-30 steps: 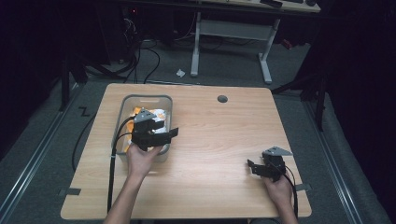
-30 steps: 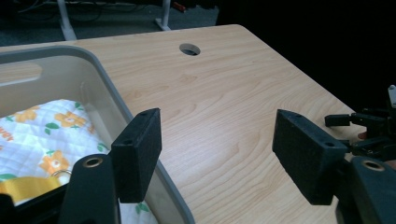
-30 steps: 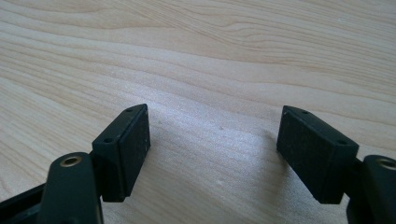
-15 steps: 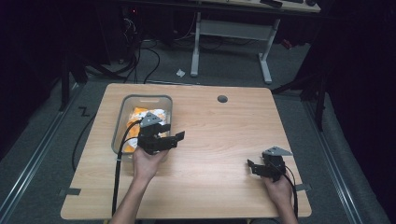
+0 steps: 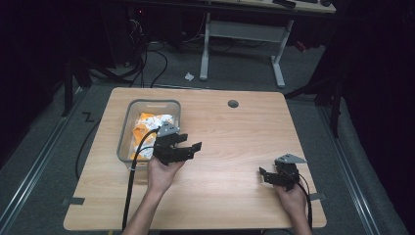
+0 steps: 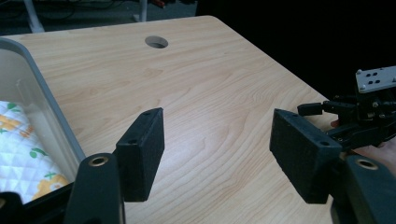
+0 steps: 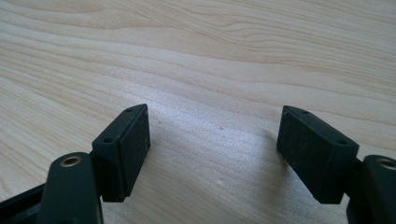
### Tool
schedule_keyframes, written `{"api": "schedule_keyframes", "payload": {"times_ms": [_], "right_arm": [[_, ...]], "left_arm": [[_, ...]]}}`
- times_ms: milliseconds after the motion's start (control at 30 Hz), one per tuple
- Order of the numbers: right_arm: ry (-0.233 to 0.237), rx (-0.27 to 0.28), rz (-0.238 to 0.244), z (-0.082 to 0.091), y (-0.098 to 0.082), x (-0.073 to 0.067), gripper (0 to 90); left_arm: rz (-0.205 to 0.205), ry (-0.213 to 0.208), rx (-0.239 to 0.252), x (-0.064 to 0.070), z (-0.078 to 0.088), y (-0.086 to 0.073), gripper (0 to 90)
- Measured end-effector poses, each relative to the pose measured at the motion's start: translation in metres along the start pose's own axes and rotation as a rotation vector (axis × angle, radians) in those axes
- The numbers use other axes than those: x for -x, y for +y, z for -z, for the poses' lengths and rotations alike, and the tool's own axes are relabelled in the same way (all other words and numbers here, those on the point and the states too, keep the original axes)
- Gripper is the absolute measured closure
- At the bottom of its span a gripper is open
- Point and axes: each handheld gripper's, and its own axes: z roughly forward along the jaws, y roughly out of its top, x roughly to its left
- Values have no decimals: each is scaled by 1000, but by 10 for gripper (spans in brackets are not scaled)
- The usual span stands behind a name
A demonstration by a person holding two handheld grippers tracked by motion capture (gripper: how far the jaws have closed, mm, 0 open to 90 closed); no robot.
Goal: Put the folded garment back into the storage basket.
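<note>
1. Pale wooden table [image 5: 225,132] with rounded corners, edged all round by dark grey floor; broad bare wood between the two hands and up to the far edge.
2. Round cable hole [image 5: 233,104] near the far edge, seen again in the left gripper view [image 6: 156,42].
3. One clear plastic rectangular bin [image 5: 128,131] at the table's left side; its grey rounded rim [image 6: 44,100] just beside the left jaw.
4. One crumpled white cloth with orange and green print [image 5: 147,125] inside the bin, quilted surface showing low on the left [image 6: 18,154].
5. Two black two-jaw grippers, one per hand.
6. Left gripper [image 5: 188,147] over bare wood just right of the bin, pointing away from the cloth; jaws wide apart, lately narrowing a touch, nothing between them.
7. Right gripper [image 5: 264,175] near the front right corner, well apart from bin and cloth; jaws spread wide over bare wood [image 7: 215,154], holding nothing.
</note>
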Motion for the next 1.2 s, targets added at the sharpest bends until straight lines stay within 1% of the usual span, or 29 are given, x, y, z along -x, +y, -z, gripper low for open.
{"api": "schedule_keyframes", "payload": {"times_ms": [133, 267, 367, 500, 600, 667, 733, 933, 1067, 1133, 1200], "right_arm": [[-1, 1, 0, 0, 0, 0, 260], [-1, 1, -1, 0, 0, 0, 260], [-1, 1, -1, 0, 0, 0, 260], [-1, 1, -2, 0, 0, 0, 260], [-1, 1, -1, 0, 0, 0, 260], [-1, 1, -1, 0, 0, 0, 260], [-1, 1, -1, 0, 0, 0, 260], [-2, 1, -1, 0, 0, 0, 260], [-2, 1, -1, 0, 0, 0, 260], [-2, 1, -2, 0, 0, 0, 260], [-2, 1, -2, 0, 0, 0, 260]], "left_arm": [[-7, -2, -5, 3, -4, -1, 354], [-19, 6, -18, 5, -9, -3, 350], [-20, 4, -27, 6, -12, -5, 348], [-44, 15, -43, 11, -16, -7, 345], [-44, 3, -42, 12, -18, -7, 342], [-29, -17, -42, 12, -19, -7, 342], [-25, -28, -41, 13, -20, -7, 341], [-36, -34, -47, 18, -25, -8, 340], [-44, -37, -60, 21, -29, -9, 337], [-55, -35, -65, 24, -32, -10, 337], [-51, -41, -67, 24, -34, -12, 337]]}}
